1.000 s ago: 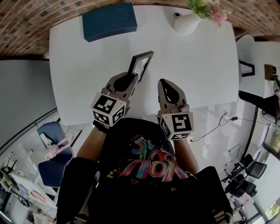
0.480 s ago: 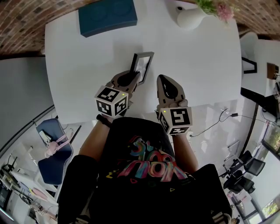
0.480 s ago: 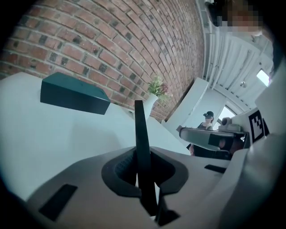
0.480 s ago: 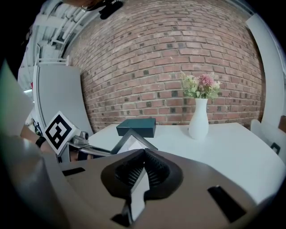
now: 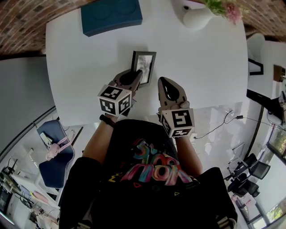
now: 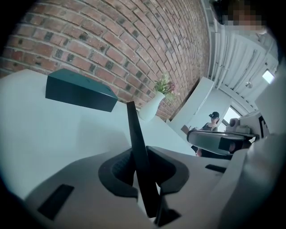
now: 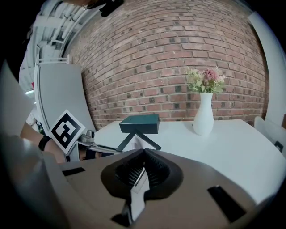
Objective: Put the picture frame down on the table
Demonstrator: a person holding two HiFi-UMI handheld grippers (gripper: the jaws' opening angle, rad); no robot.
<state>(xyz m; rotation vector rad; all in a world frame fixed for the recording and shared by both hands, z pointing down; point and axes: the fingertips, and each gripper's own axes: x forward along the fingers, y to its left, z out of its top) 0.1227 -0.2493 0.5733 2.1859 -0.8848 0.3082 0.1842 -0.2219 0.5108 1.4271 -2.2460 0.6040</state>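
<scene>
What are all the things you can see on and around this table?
table: one, white, by the brick wall
box: one, dark teal, table's far left
vase: one, white with pink flowers, table's far right
picture frame: one, black, table's near middle, in the left gripper
chair: one, blue, floor at left
left gripper: one, grey, shut on the picture frame, jaws just eased open slightly
right gripper: one, grey, beside it, shut and empty

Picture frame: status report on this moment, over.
Left tongs shut on picture frame edge; right tongs shut, empty. Frame low over white table, touchdown unclear. Blue box and flower vase far off, not in the way.
</scene>
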